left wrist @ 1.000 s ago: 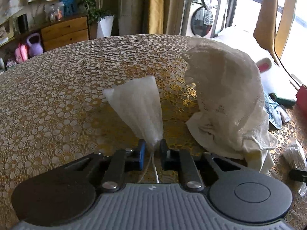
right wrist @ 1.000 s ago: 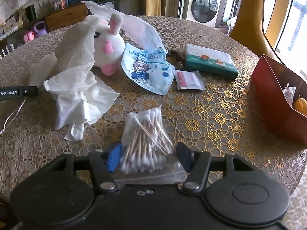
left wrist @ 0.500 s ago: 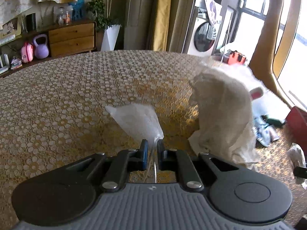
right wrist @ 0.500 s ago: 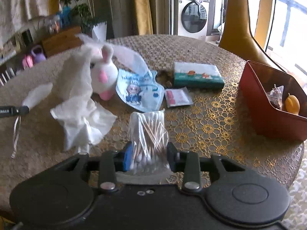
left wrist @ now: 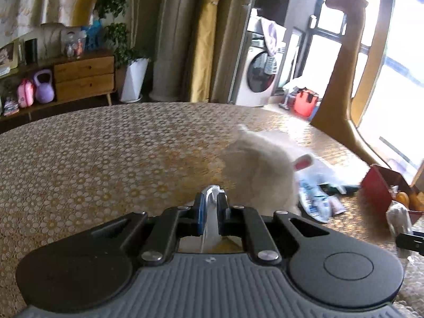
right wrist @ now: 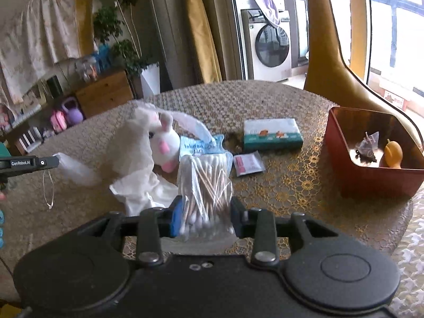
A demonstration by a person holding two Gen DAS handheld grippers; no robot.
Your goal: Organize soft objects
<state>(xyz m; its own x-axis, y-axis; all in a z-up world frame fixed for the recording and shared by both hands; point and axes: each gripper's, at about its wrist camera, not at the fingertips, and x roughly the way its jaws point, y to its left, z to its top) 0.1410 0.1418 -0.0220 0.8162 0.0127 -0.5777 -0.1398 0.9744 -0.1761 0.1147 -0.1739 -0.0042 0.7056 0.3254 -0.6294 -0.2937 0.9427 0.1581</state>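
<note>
Our left tongs pinch a limp, light pouch by its neck; our right tongs squeeze the crinkly swab bag low, where it slips least.

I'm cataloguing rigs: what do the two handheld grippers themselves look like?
Left gripper: ribbed grey body, black linkages with silver rivets, black fingers, one with a blue pad; its side reads "GenRobot.AI". Right gripper: black body, otherwise alike.

Left gripper, right gripper: both clamped.
</note>
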